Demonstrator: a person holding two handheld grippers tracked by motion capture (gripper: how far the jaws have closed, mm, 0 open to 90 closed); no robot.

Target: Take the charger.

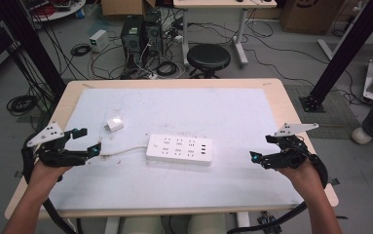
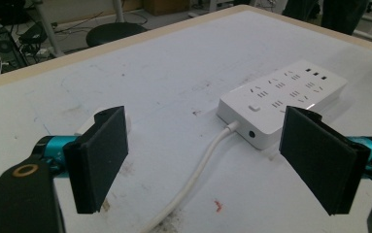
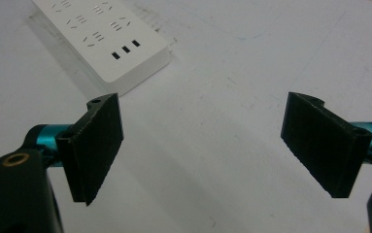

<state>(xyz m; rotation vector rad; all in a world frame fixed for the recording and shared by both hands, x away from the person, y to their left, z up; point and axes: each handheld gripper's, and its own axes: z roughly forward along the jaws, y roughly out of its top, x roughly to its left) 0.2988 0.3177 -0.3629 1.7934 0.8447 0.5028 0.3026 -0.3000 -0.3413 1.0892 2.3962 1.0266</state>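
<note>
A white power strip (image 1: pixel 179 149) is lying mid-worktop (image 1: pixel 252 102), its cord (image 1: pixel 121 151) trailing left; a small white plug adapter (image 1: pixel 114 125) is sitting just behind. The left tongs (image 1: pixel 90 142) and right tongs (image 1: pixel 255 157) are hovering wide and empty. Snagging the cord risks dragging the strip askew.

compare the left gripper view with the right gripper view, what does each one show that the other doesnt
Left gripper view alone: the power strip's white cable running toward the camera, its switch button, a black stool beyond the table edge. Right gripper view alone: the strip's far end with three small USB ports. Both: the white power strip on the white mat, seen between wide-open black jaws with nothing held.
</note>
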